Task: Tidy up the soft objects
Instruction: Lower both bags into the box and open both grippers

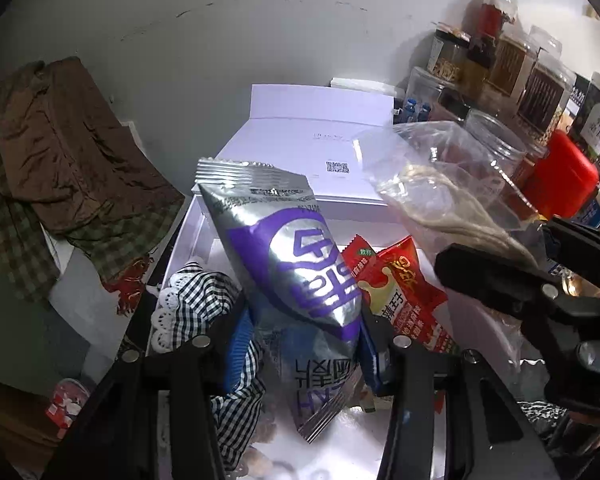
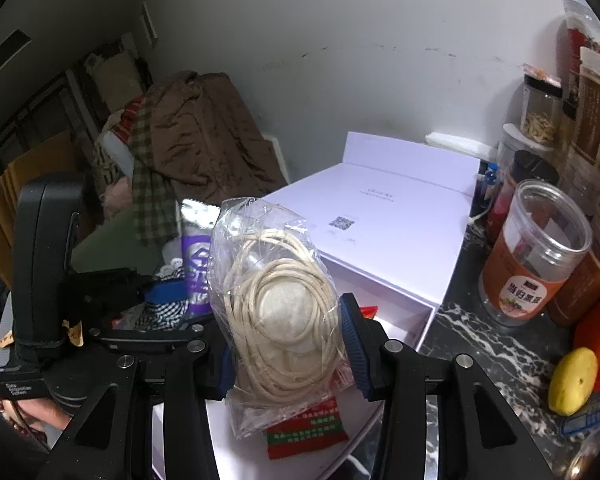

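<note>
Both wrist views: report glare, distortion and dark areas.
Left wrist view: strong glare on the silver packet held in the left gripper; fisheye bends the jars at the right edge; corners are black. Right wrist view: light reflections on the clear bag held in the right gripper; the clothes pile at left sits in dim light; the white box is evenly lit.

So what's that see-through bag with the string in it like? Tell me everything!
The clear plastic bag is crinkly and shiny, its top crumpled and its bottom flared out. Inside sit a coil of cream-coloured cord and a pale round disc in the coil's middle. The right tool pinches the bag from both sides with its blue pads, holding it upright above the open white box, over a red packet lying inside.
</note>
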`<state>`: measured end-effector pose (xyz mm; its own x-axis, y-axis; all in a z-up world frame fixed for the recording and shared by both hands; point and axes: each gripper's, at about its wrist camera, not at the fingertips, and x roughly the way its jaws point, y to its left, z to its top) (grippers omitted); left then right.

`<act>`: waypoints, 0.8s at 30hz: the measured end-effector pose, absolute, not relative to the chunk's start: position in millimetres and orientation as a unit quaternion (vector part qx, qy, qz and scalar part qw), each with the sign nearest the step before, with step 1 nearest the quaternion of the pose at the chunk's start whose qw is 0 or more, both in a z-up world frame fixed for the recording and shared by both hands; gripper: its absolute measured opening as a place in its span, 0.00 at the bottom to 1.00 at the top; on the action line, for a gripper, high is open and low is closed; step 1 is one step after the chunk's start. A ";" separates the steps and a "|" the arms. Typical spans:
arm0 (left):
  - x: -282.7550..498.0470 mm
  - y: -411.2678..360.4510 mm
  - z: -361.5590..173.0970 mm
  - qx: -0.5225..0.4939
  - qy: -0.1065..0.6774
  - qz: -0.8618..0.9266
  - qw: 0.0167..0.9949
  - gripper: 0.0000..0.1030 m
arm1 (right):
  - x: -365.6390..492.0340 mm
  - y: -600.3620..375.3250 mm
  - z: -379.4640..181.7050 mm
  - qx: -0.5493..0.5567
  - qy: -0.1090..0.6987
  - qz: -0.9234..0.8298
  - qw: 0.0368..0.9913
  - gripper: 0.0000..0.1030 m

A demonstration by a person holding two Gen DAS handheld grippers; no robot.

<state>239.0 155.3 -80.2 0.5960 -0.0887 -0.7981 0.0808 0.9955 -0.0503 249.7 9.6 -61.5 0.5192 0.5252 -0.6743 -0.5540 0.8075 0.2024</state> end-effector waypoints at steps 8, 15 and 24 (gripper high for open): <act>250.9 153.1 -86.1 -0.001 0.465 -0.040 0.884 0.46 | 257.6 11.5 -75.1 -0.023 0.402 0.305 0.863 0.43; 256.5 150.9 -86.2 0.000 0.483 -0.035 0.875 0.47 | 263.2 8.1 -82.7 -0.020 0.418 0.301 0.857 0.43; 238.4 152.7 -73.7 0.012 0.474 -0.007 0.880 0.56 | 266.4 7.6 -86.6 -0.017 0.430 0.304 0.850 0.44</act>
